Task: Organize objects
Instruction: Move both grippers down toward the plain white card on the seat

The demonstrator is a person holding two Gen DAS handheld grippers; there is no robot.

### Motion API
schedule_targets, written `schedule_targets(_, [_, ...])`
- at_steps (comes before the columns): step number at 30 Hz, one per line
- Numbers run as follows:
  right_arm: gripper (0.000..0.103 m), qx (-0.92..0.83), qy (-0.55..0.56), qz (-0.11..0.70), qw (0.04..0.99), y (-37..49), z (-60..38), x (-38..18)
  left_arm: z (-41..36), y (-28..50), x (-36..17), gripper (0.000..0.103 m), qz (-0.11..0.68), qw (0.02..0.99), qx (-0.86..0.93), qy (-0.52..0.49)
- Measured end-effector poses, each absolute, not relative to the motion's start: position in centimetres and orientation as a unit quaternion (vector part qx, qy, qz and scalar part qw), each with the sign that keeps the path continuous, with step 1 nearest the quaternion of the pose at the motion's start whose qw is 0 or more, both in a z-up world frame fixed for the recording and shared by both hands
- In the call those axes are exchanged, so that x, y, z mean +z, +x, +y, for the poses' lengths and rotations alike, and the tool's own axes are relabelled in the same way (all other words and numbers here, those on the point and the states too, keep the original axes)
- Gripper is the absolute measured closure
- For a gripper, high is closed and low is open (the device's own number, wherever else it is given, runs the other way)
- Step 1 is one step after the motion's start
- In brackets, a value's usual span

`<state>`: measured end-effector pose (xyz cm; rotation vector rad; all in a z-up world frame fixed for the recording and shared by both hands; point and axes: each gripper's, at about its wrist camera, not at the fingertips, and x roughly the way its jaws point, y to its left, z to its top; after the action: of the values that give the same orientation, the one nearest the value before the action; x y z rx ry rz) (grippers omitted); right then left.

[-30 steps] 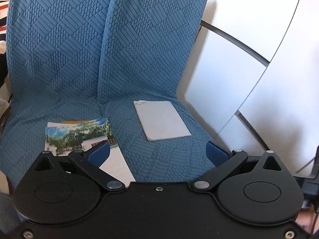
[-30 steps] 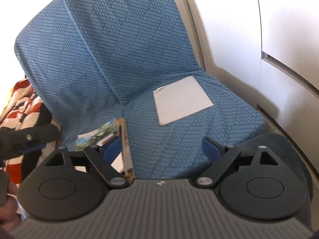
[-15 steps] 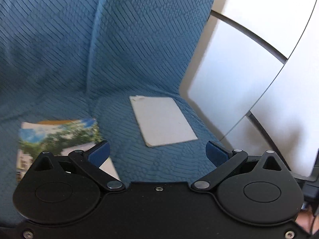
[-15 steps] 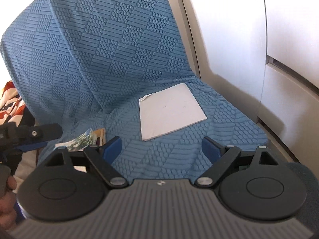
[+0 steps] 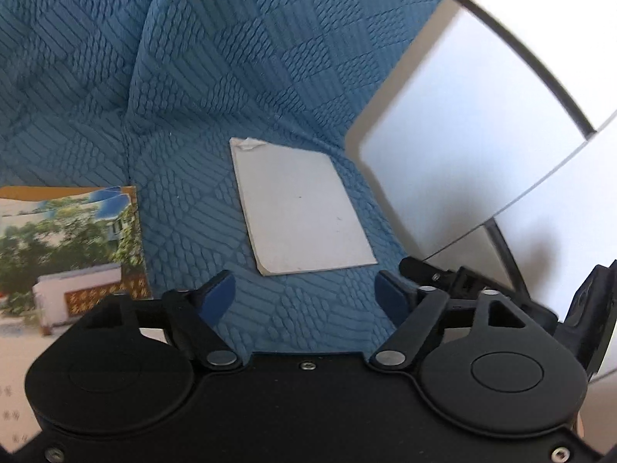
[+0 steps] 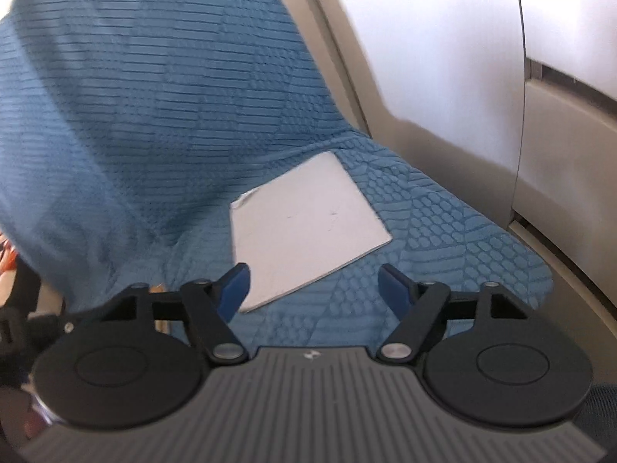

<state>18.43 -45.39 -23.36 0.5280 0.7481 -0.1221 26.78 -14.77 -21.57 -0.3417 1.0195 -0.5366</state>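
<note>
A plain white booklet [image 5: 300,208] lies flat on the right blue seat cushion [image 5: 185,200]; it also shows in the right wrist view [image 6: 304,227]. A colourful photo-cover magazine [image 5: 65,247] lies on the left cushion. My left gripper [image 5: 306,297] is open and empty, just short of the white booklet's near edge. My right gripper [image 6: 313,289] is open and empty, its left finger [image 6: 233,289] over the booklet's near left corner.
Blue textured seat covers form the backrests [image 6: 154,88]. A white and beige wall panel [image 6: 462,58] runs along the right of the seat. A striped cloth [image 6: 7,266] shows at the far left edge. The right gripper's body [image 5: 578,308] shows at the left view's right edge.
Both grippers have moved forward and closer to the white booklet, which now looks larger. The magazine has slid left in the left view and nearly out of the right view.
</note>
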Motion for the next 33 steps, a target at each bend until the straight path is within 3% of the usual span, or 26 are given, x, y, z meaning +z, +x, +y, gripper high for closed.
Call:
schedule_targets(3, [0.030,-0.066,0.281,0.365,0.885,20.2,-46.9,-24.6,-15.1,28.8,-23.1,0.038,0.495,0.811,-0.252,-0.181])
schedule_targets(6, [0.030,-0.074,0.295,0.373,0.876,22.0,-48.0,-25.7,-15.9,30.8,-24.7,0.051,0.510,0.796,-0.260,-0.195])
schedule_targets(10, [0.030,-0.082,0.334,0.386,0.856,23.7,-49.3,-27.1,-17.3,33.0,-26.7,0.060,0.527,0.787,-0.260,-0.187])
schedule_targets(19, [0.030,-0.090,0.371,0.404,0.831,25.4,-50.3,-29.1,-18.7,35.3,-29.9,0.062,0.569,0.752,-0.264,-0.202])
schedule_targets(27, [0.029,-0.101,0.390,0.391,0.827,25.9,-50.8,-29.7,-18.3,36.8,-32.0,0.069,0.587,0.725,-0.260,-0.250])
schedule_targets(31, [0.029,-0.097,0.405,0.388,0.822,26.0,-50.8,-29.8,-17.7,37.4,-33.0,0.093,0.598,0.712,-0.247,-0.271])
schedule_targets(33, [0.029,-0.091,0.427,0.385,0.813,26.0,-51.2,-30.1,-17.5,37.5,-33.6,0.095,0.604,0.704,-0.246,-0.283])
